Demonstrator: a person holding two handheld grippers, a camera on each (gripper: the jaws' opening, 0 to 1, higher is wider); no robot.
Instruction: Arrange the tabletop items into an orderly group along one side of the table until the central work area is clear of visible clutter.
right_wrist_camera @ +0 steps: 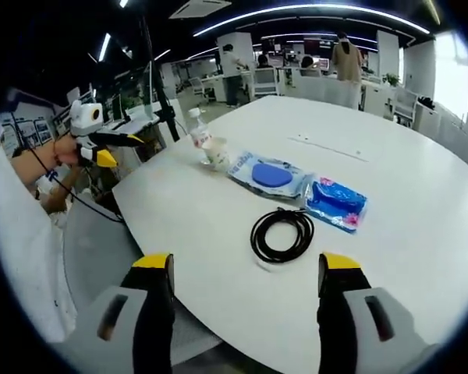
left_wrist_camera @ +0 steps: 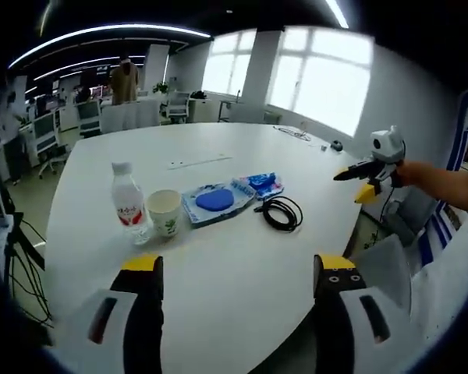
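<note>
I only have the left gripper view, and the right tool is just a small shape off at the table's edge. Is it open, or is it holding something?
Observer: The right tool is open. Its jaws are wide apart with nothing between them.
Operator: What lies straight ahead of it?
Observer: The coiled black cable, lying flat on the table just beyond the jaws.
Operator: From here the cable seems to touch the small blue packet.
Observer: It doesn't. A strip of bare table separates the cable from the small blue packet.
</note>
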